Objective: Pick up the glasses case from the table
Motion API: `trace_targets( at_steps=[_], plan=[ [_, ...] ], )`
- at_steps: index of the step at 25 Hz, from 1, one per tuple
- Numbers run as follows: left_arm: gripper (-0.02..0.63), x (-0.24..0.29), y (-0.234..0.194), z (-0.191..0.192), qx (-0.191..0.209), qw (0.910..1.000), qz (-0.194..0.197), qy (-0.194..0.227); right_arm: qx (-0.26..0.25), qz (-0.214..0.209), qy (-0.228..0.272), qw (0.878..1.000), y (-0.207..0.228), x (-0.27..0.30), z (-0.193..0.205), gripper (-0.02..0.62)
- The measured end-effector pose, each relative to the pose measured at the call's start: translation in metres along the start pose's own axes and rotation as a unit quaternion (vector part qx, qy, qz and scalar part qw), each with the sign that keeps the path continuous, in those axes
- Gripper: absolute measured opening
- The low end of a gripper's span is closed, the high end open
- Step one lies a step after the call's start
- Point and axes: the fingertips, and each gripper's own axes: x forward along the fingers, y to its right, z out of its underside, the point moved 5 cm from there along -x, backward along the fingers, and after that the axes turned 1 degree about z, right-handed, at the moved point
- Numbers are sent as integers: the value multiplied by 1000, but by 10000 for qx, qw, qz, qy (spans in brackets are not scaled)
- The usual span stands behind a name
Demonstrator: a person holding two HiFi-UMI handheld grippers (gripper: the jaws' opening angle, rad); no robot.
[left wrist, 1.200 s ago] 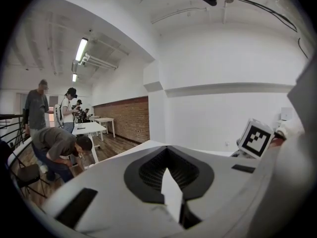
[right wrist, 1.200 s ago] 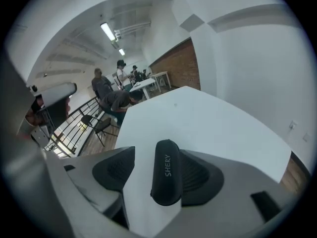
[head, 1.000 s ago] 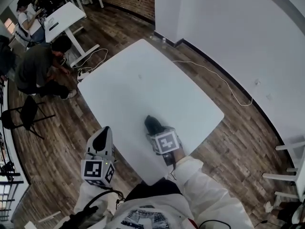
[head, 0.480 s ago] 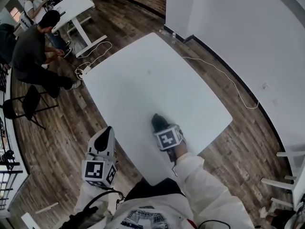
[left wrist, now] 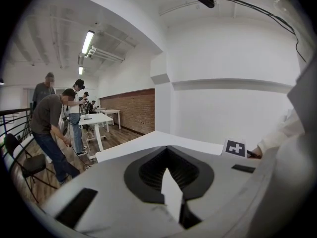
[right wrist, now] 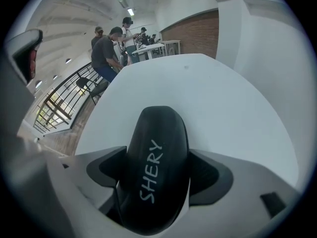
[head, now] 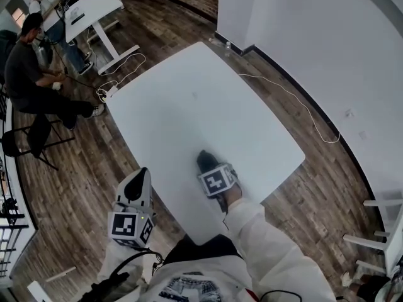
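Observation:
A black glasses case (head: 203, 161) with pale lettering lies near the front edge of the white table (head: 189, 99). My right gripper (head: 208, 168) points steeply down over it. In the right gripper view the case (right wrist: 156, 167) fills the space between the two jaws of that gripper (right wrist: 156, 158). The jaws are opening and straddle the case's sides; I see no firm pinch. My left gripper (head: 135, 186) hangs off the table's left front edge, beside my body. In its own view my left gripper (left wrist: 169, 183) has its jaws together and holds nothing.
Wooden floor surrounds the table. Several people work at another white desk (head: 88, 8) at the far left, with a black chair (head: 28, 140) nearby. A cable (head: 296, 106) trails over the floor by the white wall at the right.
My right gripper has come down over the case, which now sits deeper between its jaws. The left gripper has stayed where it was.

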Motion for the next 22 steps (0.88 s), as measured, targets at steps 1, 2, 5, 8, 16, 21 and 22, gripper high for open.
trace_targets(
  at_steps=[1, 2, 5, 8, 16, 21, 22],
  plan=[
    [23, 0, 0, 0, -4, 10000, 2, -11, -43, 26, 27, 10000, -1, 1, -1, 395],
    [23, 0, 1, 0, -14, 10000, 0, -32, -94, 89, 55, 9999, -3, 2, -2, 401],
    [23, -1, 1, 1, -47, 10000, -16, -68, -204, 327, 133, 9992, -8, 7, -3, 419],
    [23, -1, 5, -1, -25, 10000, 26, -35, -157, 357, 166, 9991, -7, 9, -2, 419],
    [21, -11, -6, 2, -86, 9999, -59, -19, 383, 235, 904, 9949, 2, -38, -15, 382],
    [22, -12, -2, -2, -146, 9998, -32, 91, 736, -81, 1984, 9773, 2, -105, -38, 380],
    [21, -12, 1, -5, -129, 9998, -2, 122, 756, -65, 2165, 9733, 4, -121, -41, 380]
  ],
)
